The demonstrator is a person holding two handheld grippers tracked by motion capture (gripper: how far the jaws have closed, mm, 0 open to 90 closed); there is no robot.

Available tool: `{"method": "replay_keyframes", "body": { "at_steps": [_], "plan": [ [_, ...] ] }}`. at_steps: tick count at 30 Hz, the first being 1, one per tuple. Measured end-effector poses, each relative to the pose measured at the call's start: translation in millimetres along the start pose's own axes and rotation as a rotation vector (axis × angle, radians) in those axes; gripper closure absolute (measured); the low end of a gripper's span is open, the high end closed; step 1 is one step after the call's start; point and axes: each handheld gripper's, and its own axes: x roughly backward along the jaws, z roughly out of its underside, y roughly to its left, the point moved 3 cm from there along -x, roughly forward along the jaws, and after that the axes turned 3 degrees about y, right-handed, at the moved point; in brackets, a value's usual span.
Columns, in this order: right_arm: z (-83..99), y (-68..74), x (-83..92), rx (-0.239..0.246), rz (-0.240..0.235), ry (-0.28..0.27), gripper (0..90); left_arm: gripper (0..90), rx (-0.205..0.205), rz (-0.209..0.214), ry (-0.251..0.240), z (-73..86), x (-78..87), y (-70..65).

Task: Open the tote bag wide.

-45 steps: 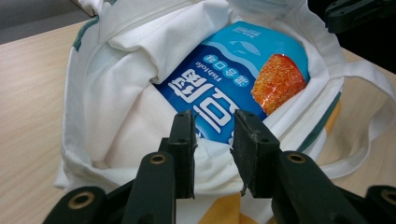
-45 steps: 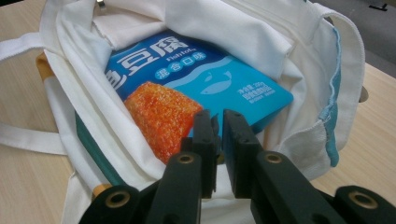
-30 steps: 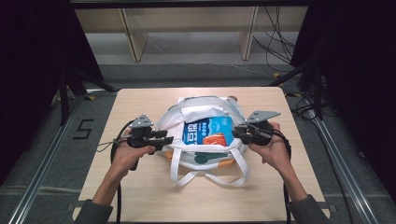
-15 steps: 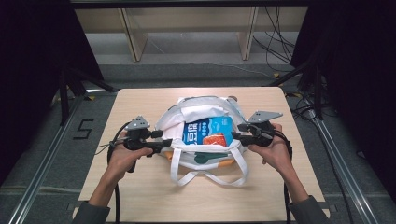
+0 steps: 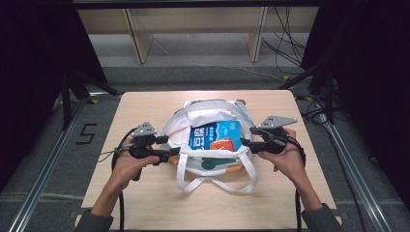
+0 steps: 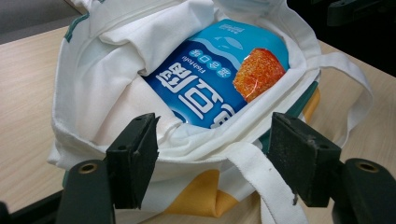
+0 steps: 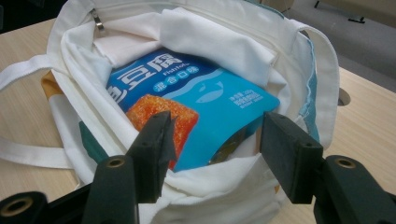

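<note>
Letting go: both tools have just been spreading their jaws, each at one side of the tote bag's (image 5: 212, 159) mouth, and the hands have hardly moved.
Left tool (image 5: 175, 152): jaws spread; in the left gripper view the near rim of the white cloth runs between the pads, but I see neither pad pressing on it.
Right tool (image 5: 244, 142): jaws spread too; in the right gripper view the bag's edge sags between them, unpinched as far as I can tell.
Bag: lying on the wooden counter (image 5: 145, 208), mouth gaping upward, its two white handles (image 5: 217, 186) flopped toward the person.
Snack packet (image 5: 216, 136): blue, with an orange picture on it, lying inside the bag, partly tucked under a fold of white lining (image 5: 205, 117).
What it means: the pull on the mouth looks finished, I'd say; the opening holds its shape without help, so the packet is either settled in or now easy to reach.
Farther off: pale shelving (image 5: 193, 29) beyond the counter.
</note>
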Motion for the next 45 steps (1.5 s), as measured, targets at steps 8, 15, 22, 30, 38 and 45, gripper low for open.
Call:
{"method": "replay_keyframes", "body": {
  "at_steps": [8,15,22,30,38,45],
  "plan": [
    [1.5,2.0,3.9,-0.010,-0.001,0.000,41.9,31.0,-0.013,-0.001,0.004,1.4,2.7,-5.9],
    [3.8,4.3,10.0,-0.007,0.001,-0.020,40.1,30.1,-0.039,-0.011,-0.002,3.6,7.4,-13.4],
    [8.6,9.8,12.9,-0.013,-0.003,-0.013,39.0,29.6,-0.042,-0.008,-0.004,9.8,9.8,-16.2],
    [15.3,10.2,16.6,-0.002,0.003,-0.012,38.1,29.3,-0.048,-0.011,-0.009,15.4,13.0,-16.7],
    [22.8,16.5,20.9,-0.021,-0.004,-0.010,36.3,28.9,-0.045,-0.005,0.002,21.7,14.3,-21.9],
    [28.7,18.9,24.6,0.007,0.001,-0.023,35.0,28.4,-0.070,0.000,-0.003,26.8,15.0,-25.1]
  ]
}}
